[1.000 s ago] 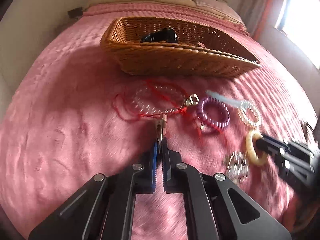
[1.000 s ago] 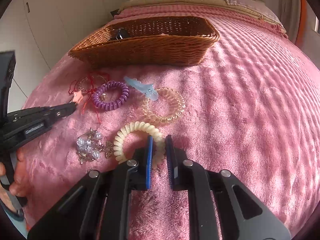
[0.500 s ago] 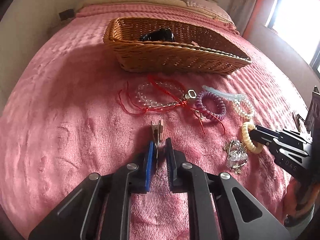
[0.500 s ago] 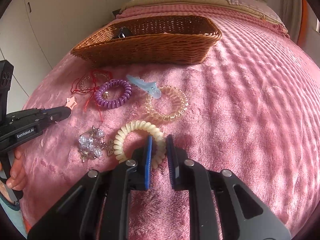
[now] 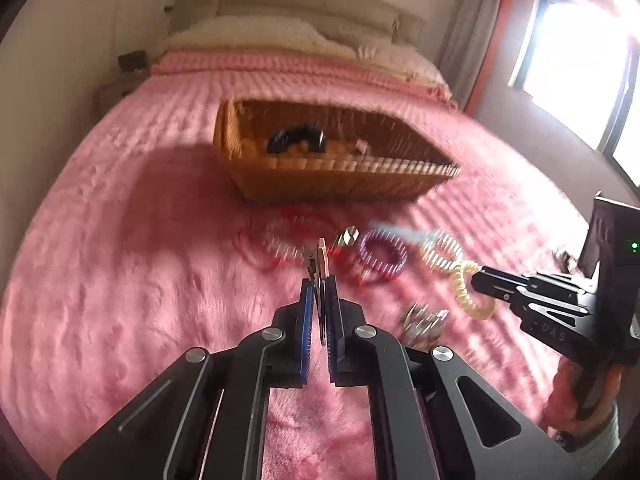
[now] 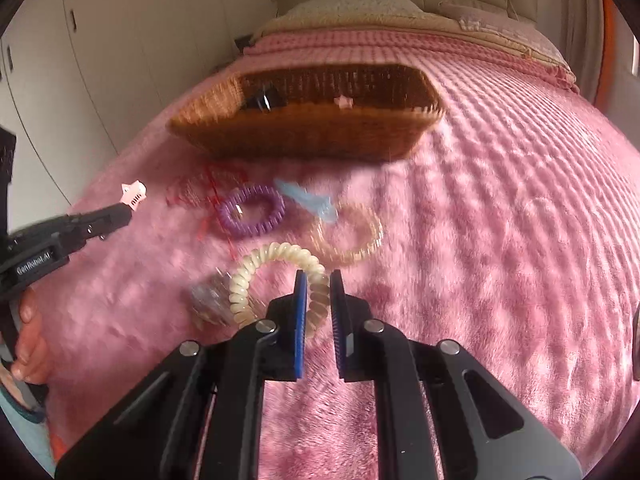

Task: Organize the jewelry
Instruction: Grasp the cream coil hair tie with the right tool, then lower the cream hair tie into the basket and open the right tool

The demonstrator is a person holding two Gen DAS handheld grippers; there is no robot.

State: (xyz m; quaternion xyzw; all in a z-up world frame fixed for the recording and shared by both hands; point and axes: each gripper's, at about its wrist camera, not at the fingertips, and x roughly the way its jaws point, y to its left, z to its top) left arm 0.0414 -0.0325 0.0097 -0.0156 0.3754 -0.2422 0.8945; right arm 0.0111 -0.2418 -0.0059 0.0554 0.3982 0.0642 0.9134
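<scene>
My left gripper (image 5: 319,286) is shut on a small pink star hair clip (image 5: 319,262), held above the pink bedspread; the clip also shows in the right wrist view (image 6: 134,193). My right gripper (image 6: 318,280) is shut on a cream coil hair tie (image 6: 276,280), which hangs lifted in the left wrist view (image 5: 466,288). A wicker basket (image 5: 336,176) stands beyond, holding a black clip (image 5: 296,138) and a small pink piece (image 6: 344,101). The frames are blurred.
On the bedspread lie a red-string bead bracelet (image 5: 280,236), a purple coil tie (image 6: 253,216), a blue clip (image 6: 308,200), a clear amber coil tie (image 6: 348,236) and a crystal brooch (image 5: 424,320). Pillows and headboard lie beyond; wardrobes stand left, a window right.
Both grippers have risen off the bedspread. The left one lifts the star clip, the right one lifts the cream coil tie. The basket interior now shows more.
</scene>
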